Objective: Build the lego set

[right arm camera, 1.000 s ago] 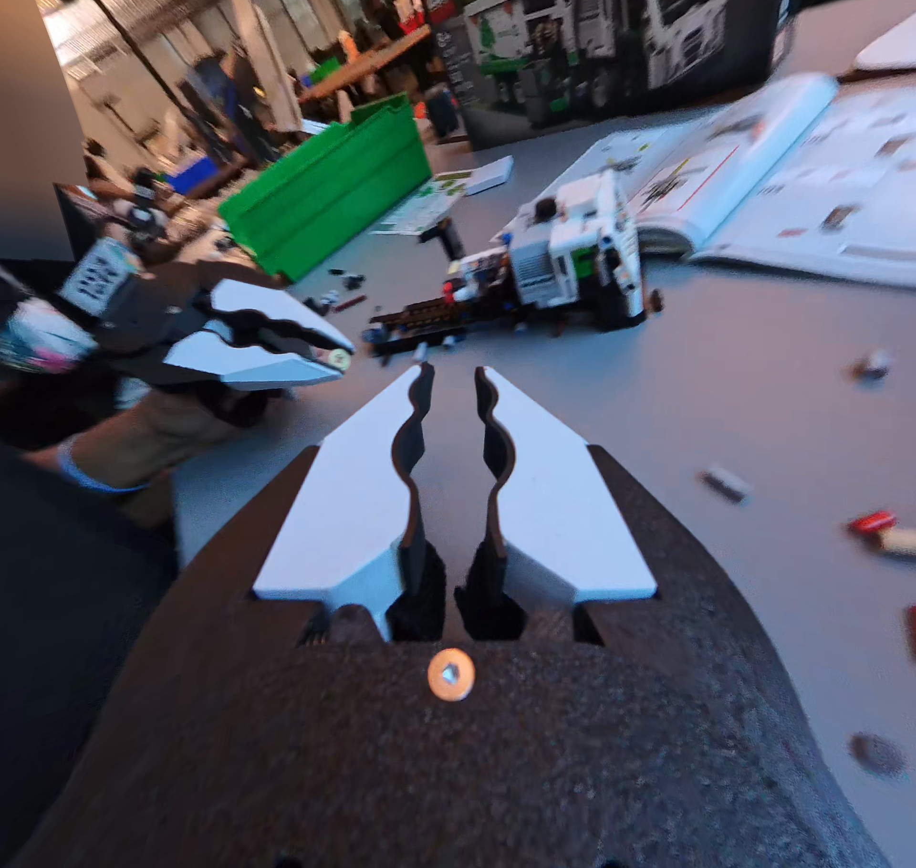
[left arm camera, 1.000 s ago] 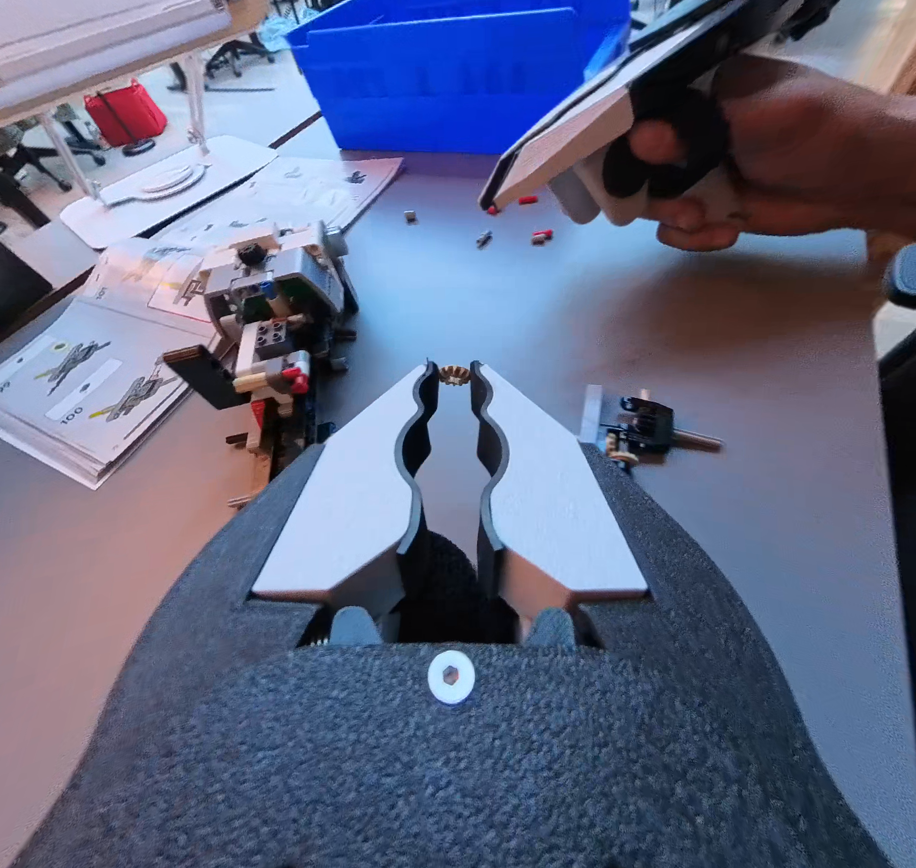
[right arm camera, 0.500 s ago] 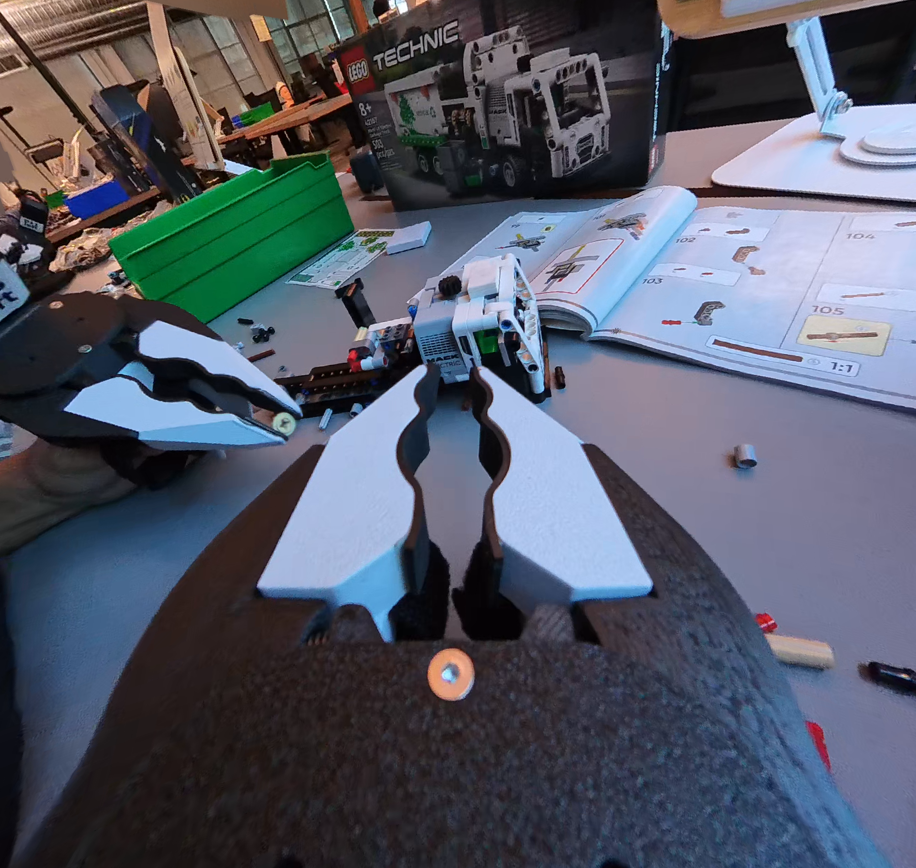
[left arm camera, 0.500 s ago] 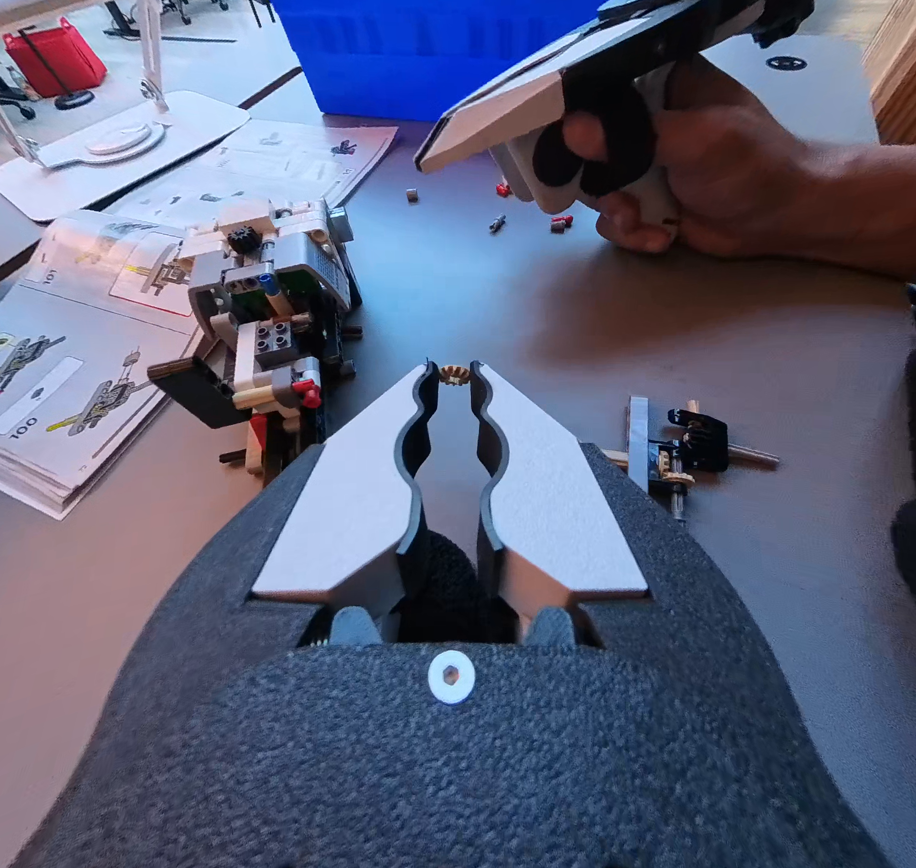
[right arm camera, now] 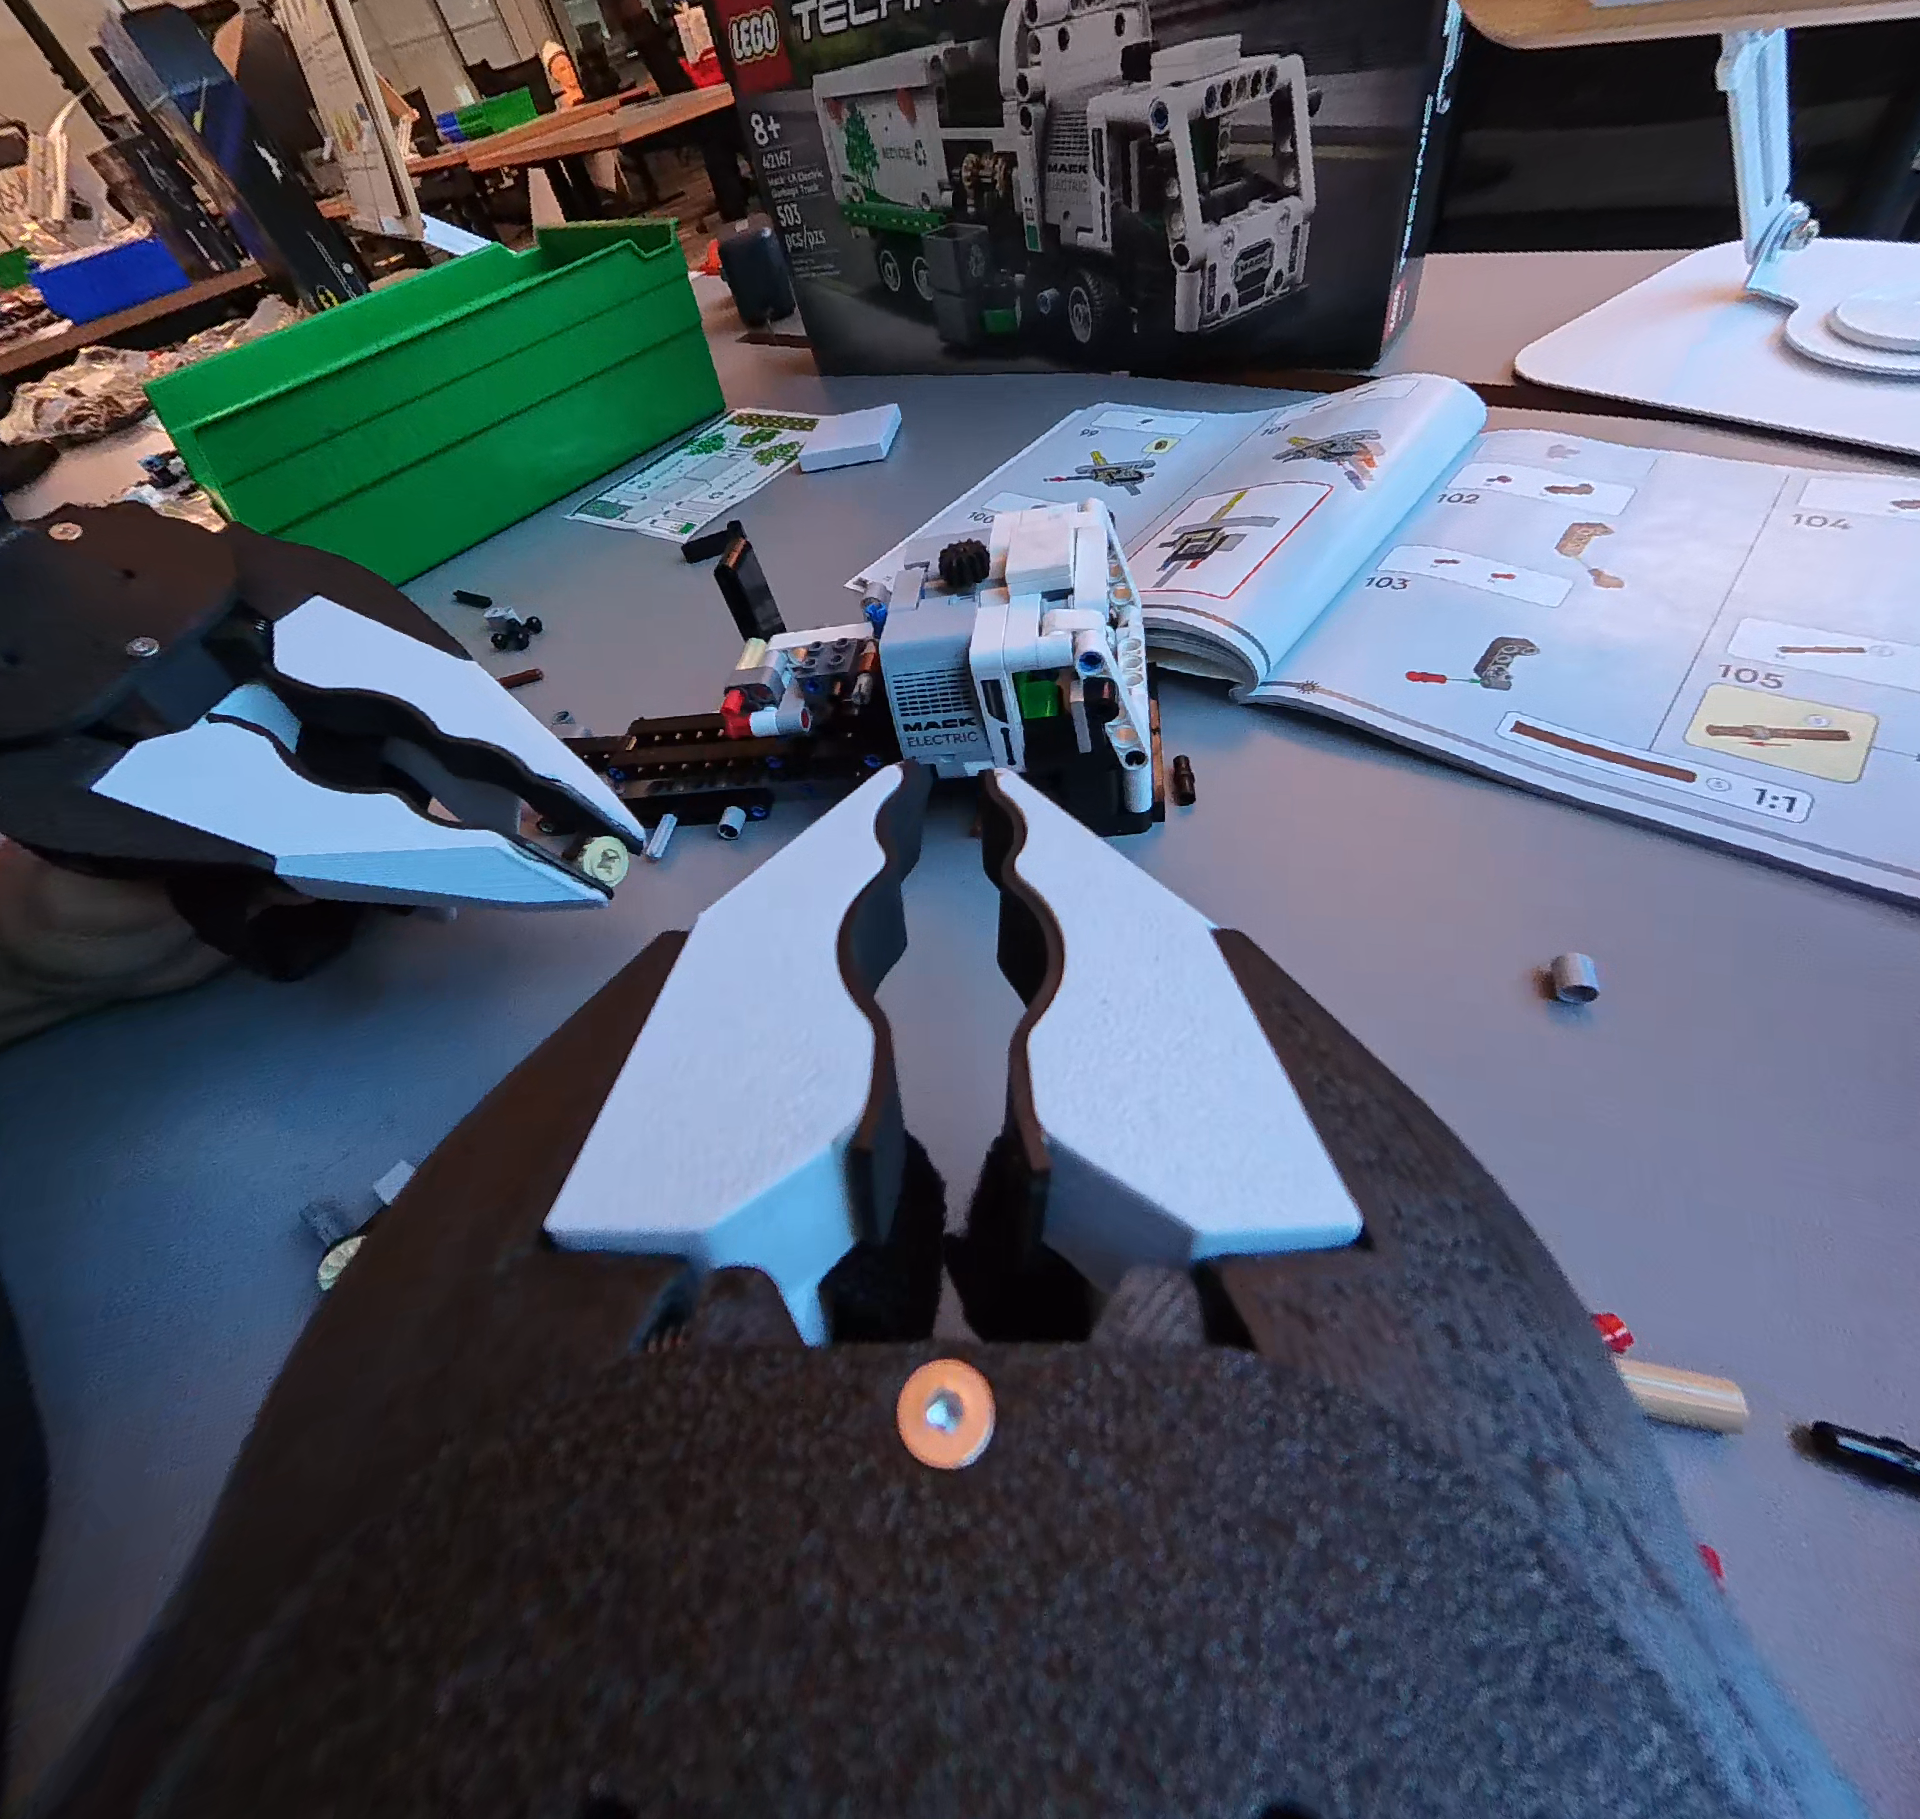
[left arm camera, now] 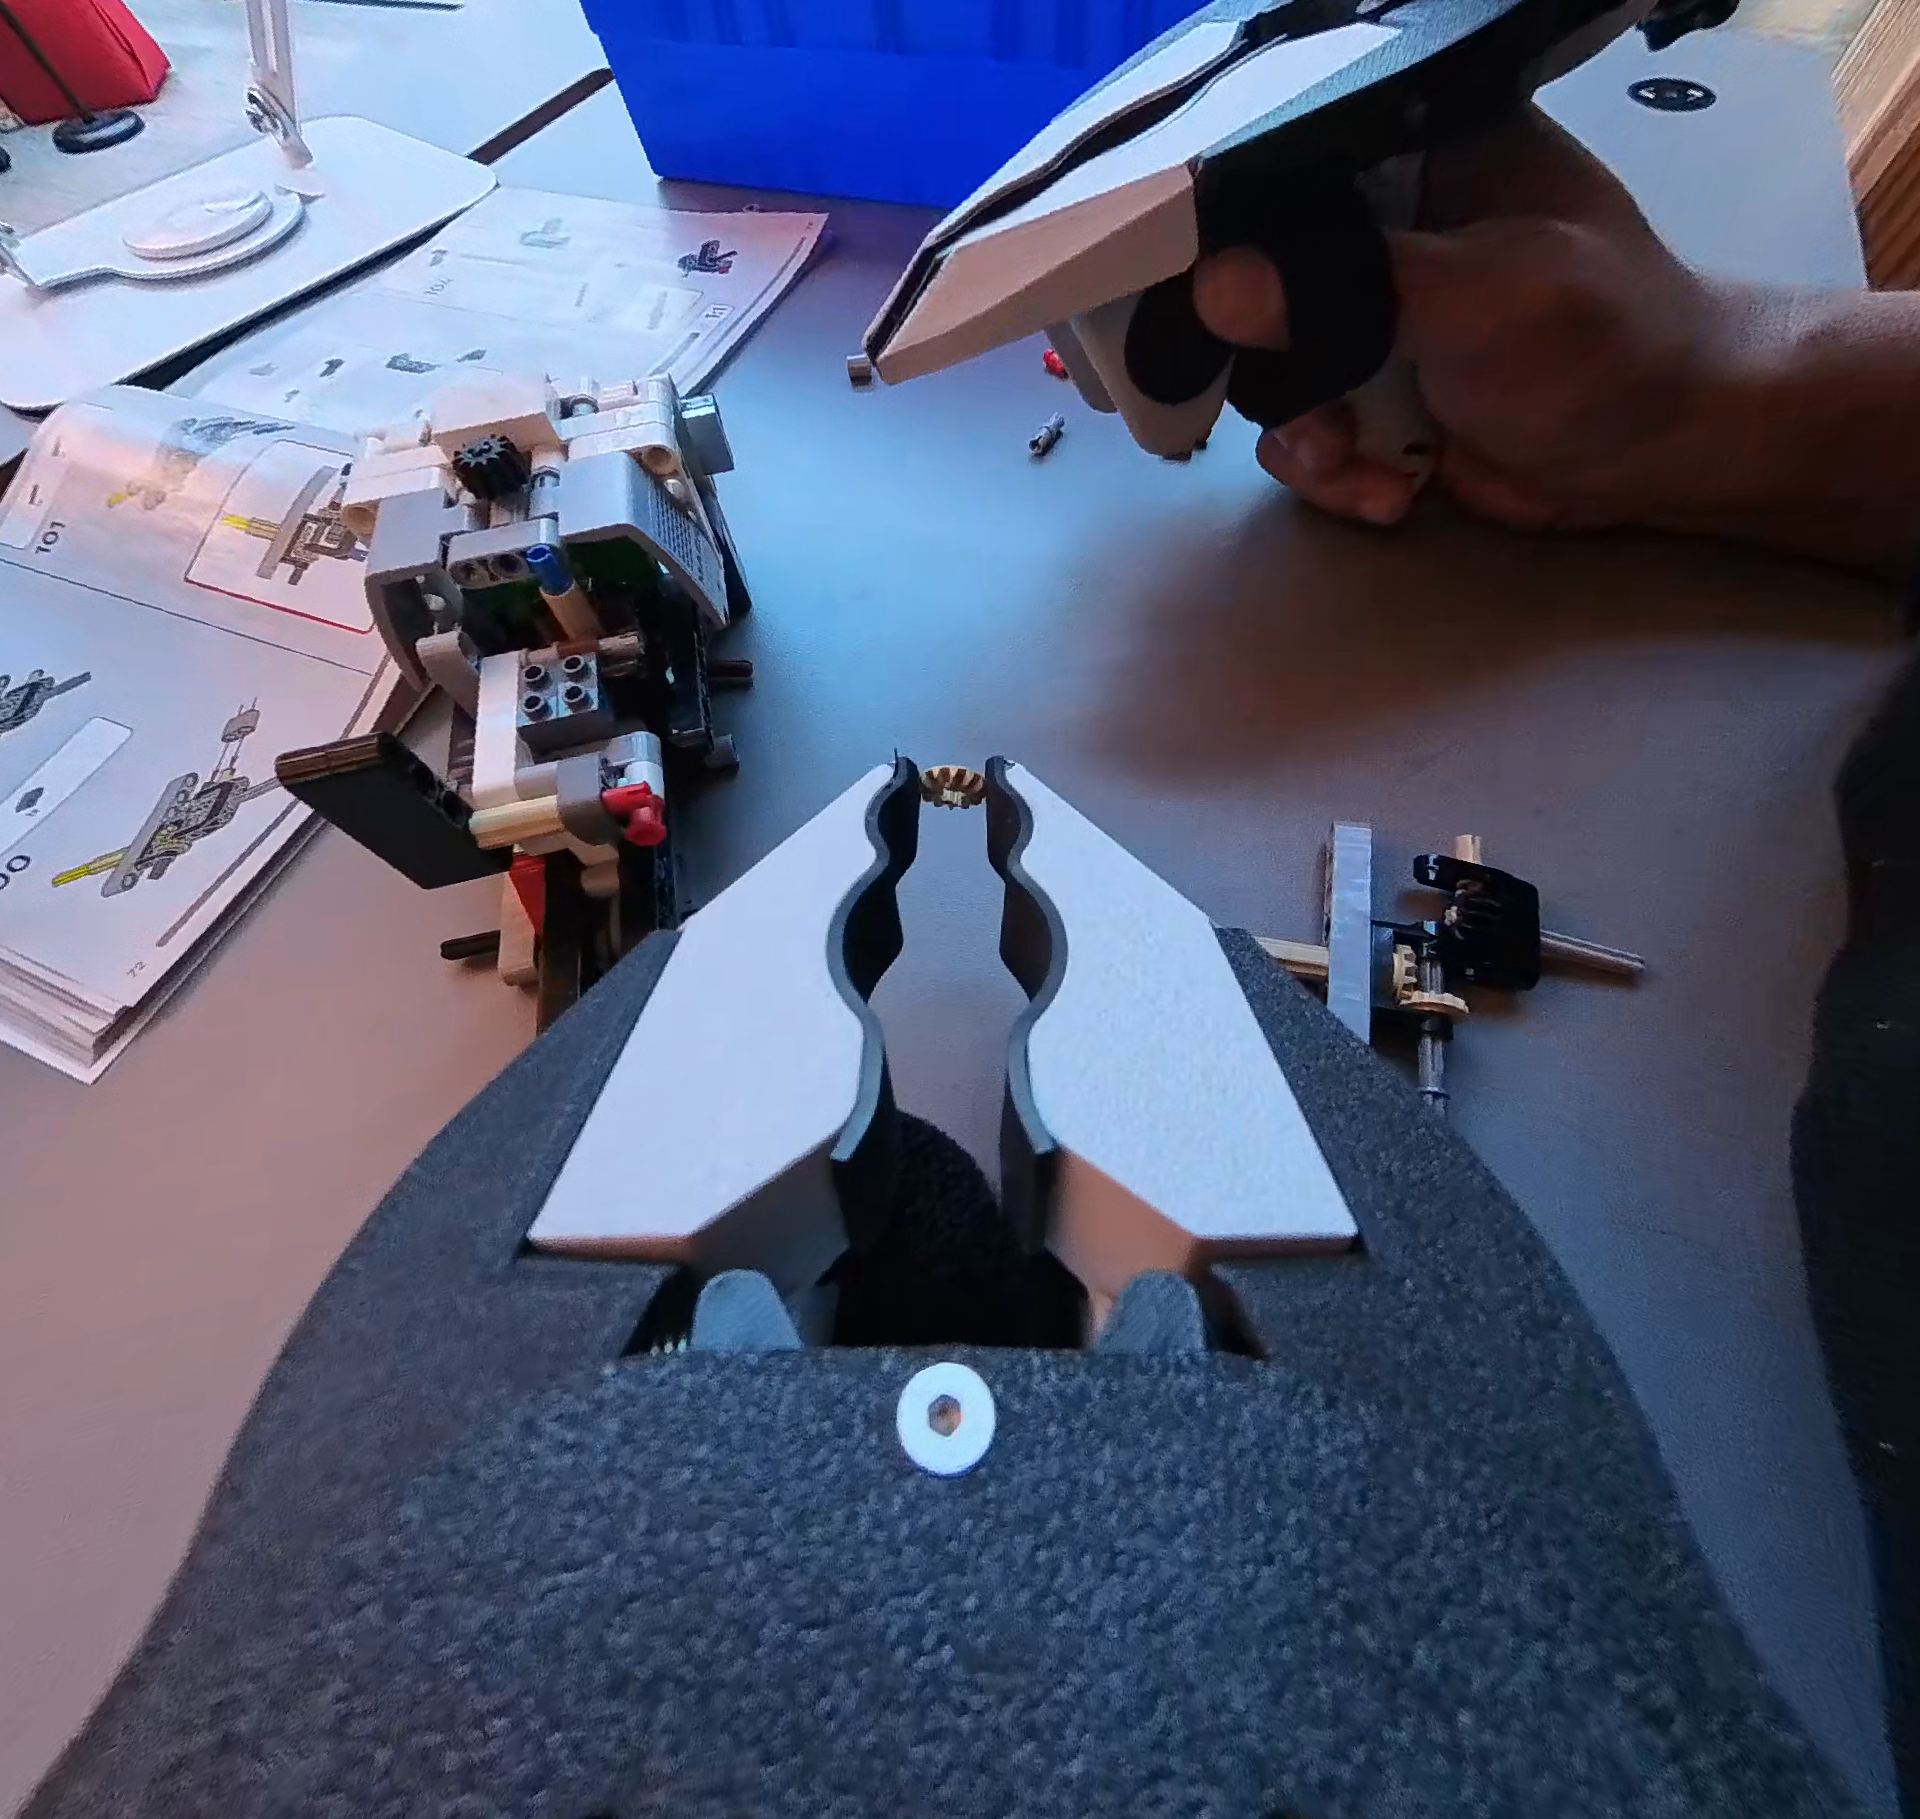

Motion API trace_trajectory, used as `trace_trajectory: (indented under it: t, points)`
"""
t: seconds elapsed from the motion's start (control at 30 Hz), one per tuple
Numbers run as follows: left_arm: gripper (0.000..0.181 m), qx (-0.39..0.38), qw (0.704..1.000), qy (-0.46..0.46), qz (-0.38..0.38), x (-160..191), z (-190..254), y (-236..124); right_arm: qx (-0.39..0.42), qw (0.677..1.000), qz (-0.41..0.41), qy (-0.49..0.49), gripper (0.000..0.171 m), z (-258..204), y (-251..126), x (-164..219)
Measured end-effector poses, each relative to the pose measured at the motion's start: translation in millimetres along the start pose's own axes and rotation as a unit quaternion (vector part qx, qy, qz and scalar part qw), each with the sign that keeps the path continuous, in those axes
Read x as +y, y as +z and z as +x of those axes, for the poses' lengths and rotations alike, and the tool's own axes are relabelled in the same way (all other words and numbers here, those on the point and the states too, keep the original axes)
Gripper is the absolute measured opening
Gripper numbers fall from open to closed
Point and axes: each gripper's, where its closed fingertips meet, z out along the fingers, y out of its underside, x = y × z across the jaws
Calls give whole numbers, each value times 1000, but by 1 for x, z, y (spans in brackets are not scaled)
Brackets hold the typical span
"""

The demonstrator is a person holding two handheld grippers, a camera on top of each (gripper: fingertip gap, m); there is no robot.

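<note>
Left gripper (left arm camera: 954, 782) pinched on a small tan bevel gear (left arm camera: 949, 788) at the fingertips, held above the grey table (left arm camera: 1299, 709). Right gripper (right arm camera: 948, 782) narrowed to a slim gap, nothing between the tips, aimed at the front of the half-built white truck (right arm camera: 997, 668), which stands on the table just beyond. To the right in the left wrist view, a small black-and-grey axle subassembly (left arm camera: 1444, 928), lying flat near the gripper body. Scattered loose pieces: a grey bush (right arm camera: 1574, 980), a tan pin (right arm camera: 1683, 1395). Left of the truck in that view, the open instruction booklet (left arm camera: 125, 647), touching the model's side. Farther back, a green bin (right arm camera: 447, 408), the set's printed box (right arm camera: 1081, 159), and in the left wrist view a blue bin (left arm camera: 904, 34).
</note>
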Motion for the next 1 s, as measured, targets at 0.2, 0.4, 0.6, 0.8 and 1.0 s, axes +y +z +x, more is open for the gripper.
trace_trajectory:
  t: [0.2, 0.4, 0.6, 0.8, 1.0]
  points:
    - [10, 0, 1000, -3, -5, 1, -1, 1, -5, 1000, 14, 17, 9, 2, -3, -4]
    - [10, -1, 1000, -1, -8, 2, -1, 2, -7, 1000, 13, 17, 9, 2, -3, -3]
    - [10, -1, 1000, 0, -10, 2, 0, 2, -9, 1000, 12, 14, 9, 1, -3, -3]
    - [10, 0, 1000, 1, -12, 3, 0, 3, -9, 1000, 10, 14, 9, 1, -2, -3]
    - [10, 2, 1000, 5, -15, 4, 2, 3, -10, 1000, 11, 8, 9, -1, -2, -3]
